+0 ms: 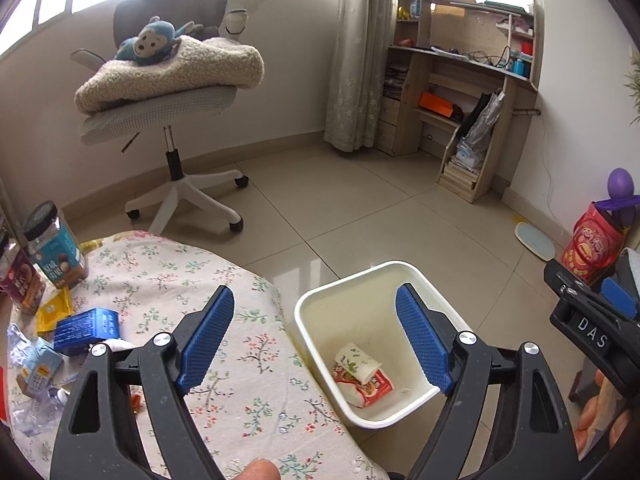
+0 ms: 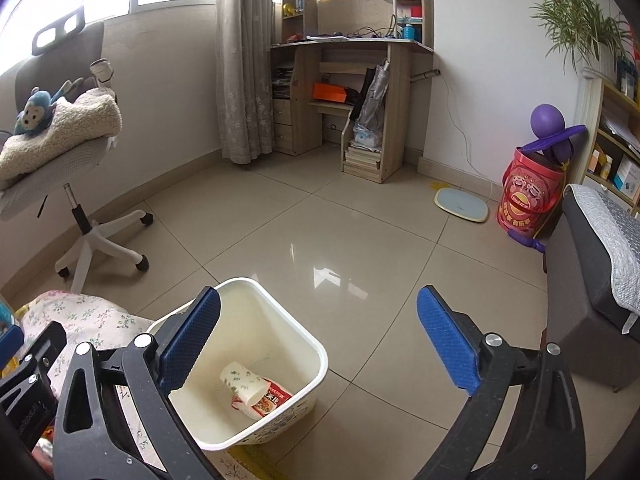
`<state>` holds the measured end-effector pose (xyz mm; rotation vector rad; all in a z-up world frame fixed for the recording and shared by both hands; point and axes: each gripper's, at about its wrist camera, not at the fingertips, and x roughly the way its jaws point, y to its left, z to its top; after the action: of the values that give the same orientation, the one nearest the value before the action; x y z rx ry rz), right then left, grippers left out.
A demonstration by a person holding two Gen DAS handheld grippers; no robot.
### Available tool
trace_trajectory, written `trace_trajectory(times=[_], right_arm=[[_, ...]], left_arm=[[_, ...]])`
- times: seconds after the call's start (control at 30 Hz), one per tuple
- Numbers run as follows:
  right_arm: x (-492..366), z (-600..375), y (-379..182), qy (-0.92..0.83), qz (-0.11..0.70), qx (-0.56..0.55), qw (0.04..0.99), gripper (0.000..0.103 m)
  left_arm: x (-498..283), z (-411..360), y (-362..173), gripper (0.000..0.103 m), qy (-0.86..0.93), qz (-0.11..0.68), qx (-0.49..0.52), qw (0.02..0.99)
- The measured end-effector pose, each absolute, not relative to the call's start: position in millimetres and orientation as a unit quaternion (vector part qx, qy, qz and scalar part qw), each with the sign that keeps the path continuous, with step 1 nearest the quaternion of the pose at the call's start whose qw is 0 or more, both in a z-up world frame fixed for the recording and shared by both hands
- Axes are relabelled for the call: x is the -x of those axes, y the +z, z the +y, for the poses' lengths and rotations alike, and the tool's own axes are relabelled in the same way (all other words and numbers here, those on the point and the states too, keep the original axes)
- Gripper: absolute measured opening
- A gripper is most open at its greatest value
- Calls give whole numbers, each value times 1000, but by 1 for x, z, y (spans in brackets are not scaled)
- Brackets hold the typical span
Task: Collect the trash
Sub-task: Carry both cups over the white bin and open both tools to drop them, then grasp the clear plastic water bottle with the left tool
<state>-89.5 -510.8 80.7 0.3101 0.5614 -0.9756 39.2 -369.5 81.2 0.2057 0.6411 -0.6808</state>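
A cream waste bin (image 1: 420,280) (image 2: 316,344) stands on the tiled floor beside a table with a floral cloth (image 1: 208,280). Inside it lie a crushed paper cup (image 1: 356,362) (image 2: 242,382) and a red snack wrapper (image 1: 374,392) (image 2: 272,402). My left gripper (image 1: 316,322) hangs open over the table's edge and the bin, nothing between its blue pads. My right gripper (image 2: 320,332) is open wide above the bin's right side, also empty. On the table's left lie a blue packet (image 1: 86,328), a yellow sachet (image 1: 54,312), a small carton (image 1: 38,370) and crumpled clear plastic (image 1: 24,412).
A jar with a black lid (image 1: 54,244) and a dark snack bag (image 1: 18,280) stand at the table's far left. An office chair (image 1: 168,92) with a blanket and toy monkey is behind. A desk (image 2: 348,92), red bucket (image 2: 528,196), floor scale (image 2: 462,204) and grey ottoman (image 2: 592,288) ring the floor.
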Motion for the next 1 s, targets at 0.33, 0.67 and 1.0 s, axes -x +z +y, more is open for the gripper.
trace_trajectory(times=[0.33, 0.67, 1.0], right_arm=[[55, -447, 81, -396, 272, -115, 870, 96], [14, -387, 74, -341, 296, -75, 889, 96], [-33, -320, 58, -274, 332, -52, 901, 96]], left_arm=[[-49, -301, 90, 87, -252, 278, -91, 922], [-68, -232, 71, 92, -195, 290, -100, 931], [-105, -159, 34, 92, -135, 339, -183, 913]])
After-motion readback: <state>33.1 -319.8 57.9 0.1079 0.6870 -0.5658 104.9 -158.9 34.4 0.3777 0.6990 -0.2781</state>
